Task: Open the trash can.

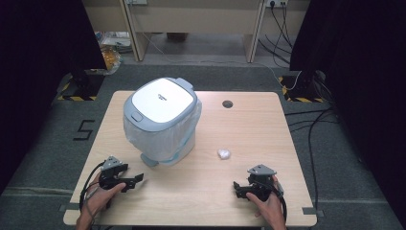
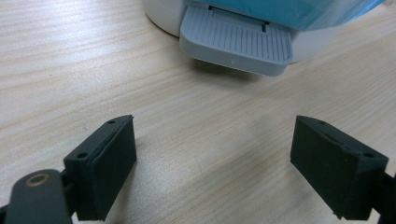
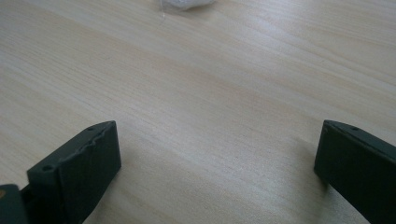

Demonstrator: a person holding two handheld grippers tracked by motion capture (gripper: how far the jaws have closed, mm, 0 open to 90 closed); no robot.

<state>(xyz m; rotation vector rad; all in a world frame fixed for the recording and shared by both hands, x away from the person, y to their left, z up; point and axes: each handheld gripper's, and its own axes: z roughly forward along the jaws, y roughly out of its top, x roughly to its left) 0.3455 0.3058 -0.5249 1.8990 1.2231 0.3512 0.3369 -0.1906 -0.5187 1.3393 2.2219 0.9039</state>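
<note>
At the near left corner of the wooden table [image 1: 201, 191], the left gripper [image 1: 136, 179] rests low in the person's hand with its jaws spread wide and nothing between them, aimed toward the pedal bin [image 1: 162, 120] that stands left of centre with its lid [image 1: 163, 99] closed and a clear liner bunched over its sides. To the right of the bin, on bare wood and well apart from both tools, lies a small crumpled white wad [image 1: 223, 154], untouched. At the near right, the right gripper [image 1: 238, 188] sits equally low, its jaws likewise wide apart and empty. By the look of it the work has barely begun: the wad is not yet picked up, the lid not yet raised, so everything appears left to do. The left gripper view brings out the ribbed grey foot pedal [image 2: 236, 41] just ahead of the jaws, small and half hidden from above; the right gripper view catches the wad's edge [image 3: 184, 3] at its top margin.
</note>
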